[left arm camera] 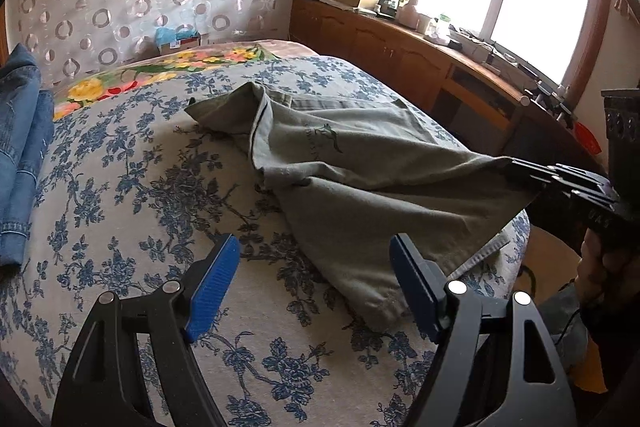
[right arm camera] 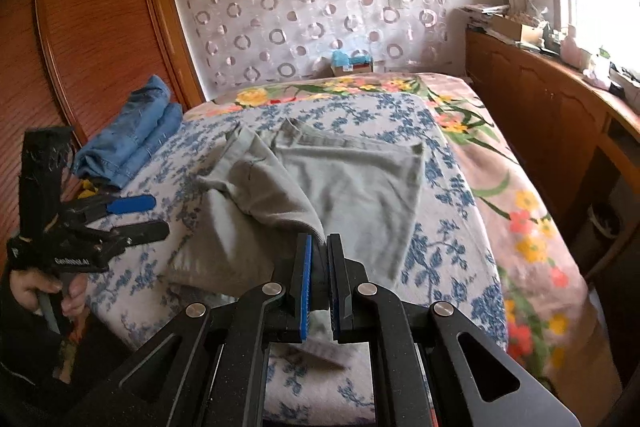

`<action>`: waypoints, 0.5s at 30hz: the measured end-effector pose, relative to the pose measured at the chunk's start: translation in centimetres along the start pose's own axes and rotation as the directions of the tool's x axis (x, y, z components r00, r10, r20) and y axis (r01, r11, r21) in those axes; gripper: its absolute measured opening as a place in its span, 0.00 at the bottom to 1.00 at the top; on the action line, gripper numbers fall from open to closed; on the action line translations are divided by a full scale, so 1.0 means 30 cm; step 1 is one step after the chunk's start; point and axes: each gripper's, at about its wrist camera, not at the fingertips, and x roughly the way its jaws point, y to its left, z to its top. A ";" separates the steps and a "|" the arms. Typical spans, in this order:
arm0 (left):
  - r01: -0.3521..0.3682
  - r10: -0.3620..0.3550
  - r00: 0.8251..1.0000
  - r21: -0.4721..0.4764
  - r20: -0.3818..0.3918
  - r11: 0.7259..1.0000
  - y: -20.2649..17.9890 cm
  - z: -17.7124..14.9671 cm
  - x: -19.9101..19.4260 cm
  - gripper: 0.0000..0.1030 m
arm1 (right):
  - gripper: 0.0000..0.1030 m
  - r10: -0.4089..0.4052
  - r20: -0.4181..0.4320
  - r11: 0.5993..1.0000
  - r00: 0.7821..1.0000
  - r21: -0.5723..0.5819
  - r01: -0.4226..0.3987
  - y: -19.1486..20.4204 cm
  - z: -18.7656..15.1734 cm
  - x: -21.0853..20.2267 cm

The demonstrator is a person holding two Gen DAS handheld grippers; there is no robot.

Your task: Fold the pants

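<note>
Grey-green pants [left arm camera: 360, 163] lie rumpled on the blue-flowered bedspread [left arm camera: 132, 195], waistband toward the far side. My left gripper [left arm camera: 314, 251] hovers open above the near leg, nothing between its blue pads. It also shows at the left of the right wrist view, left gripper [right arm camera: 148, 215], held in a hand. My right gripper [right arm camera: 319, 243] is shut on a leg end of the pants [right arm camera: 328, 187] and lifts the cloth off the bed. In the left wrist view the right gripper [left arm camera: 532, 175] pulls that leg end to the right.
Folded blue jeans [left arm camera: 20, 155] [right arm camera: 132, 135] lie at the bed's left side. A wooden cabinet [left arm camera: 400, 55] with clutter runs under the window on the right. A wooden wardrobe [right arm camera: 88, 27] stands left of the bed. A small box [right arm camera: 352, 65] sits at the curtain.
</note>
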 end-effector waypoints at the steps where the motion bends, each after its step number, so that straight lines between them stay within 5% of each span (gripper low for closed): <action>1: 0.001 -0.001 1.000 0.000 -0.002 1.000 0.001 -0.001 0.005 0.76 | 0.07 -0.003 -0.005 1.000 1.000 -0.002 0.003 -0.004 -0.001 -0.005; 15: 0.000 0.000 0.999 0.001 -0.034 1.000 -0.008 -0.015 0.050 0.76 | 0.07 -0.024 -0.102 0.999 0.995 0.037 0.028 -0.043 -0.064 0.002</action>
